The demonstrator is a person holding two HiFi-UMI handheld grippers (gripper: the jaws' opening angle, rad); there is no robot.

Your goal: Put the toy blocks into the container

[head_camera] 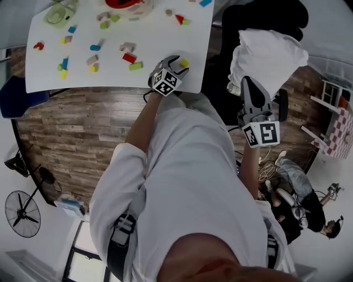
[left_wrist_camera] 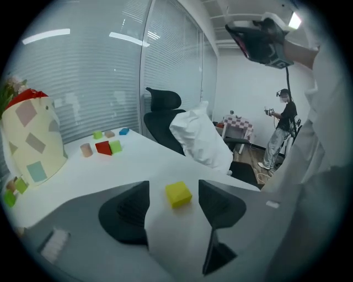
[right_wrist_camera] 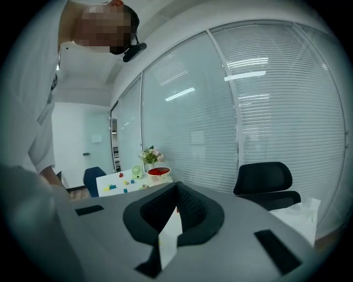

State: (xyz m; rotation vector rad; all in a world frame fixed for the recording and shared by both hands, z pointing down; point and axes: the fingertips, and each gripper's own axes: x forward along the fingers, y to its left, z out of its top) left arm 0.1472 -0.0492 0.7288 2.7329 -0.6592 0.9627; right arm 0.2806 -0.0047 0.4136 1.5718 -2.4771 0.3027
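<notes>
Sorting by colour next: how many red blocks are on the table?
3. One red block at the far left, one red block in the middle, one red wedge toward the far right. Others may be hidden beyond the picture's top edge.

1 table holds about 20 blocks and, at its far edge, 1 container; 1 fan stands near left.

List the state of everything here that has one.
Left gripper: open, jaws either side of the yellow block, not touching it.
Right gripper: shut, empty, away from the table.
Yellow block: lying on the table, free.
Other blocks: scattered on the table, outside the container.
Container: upright on the table.
</notes>
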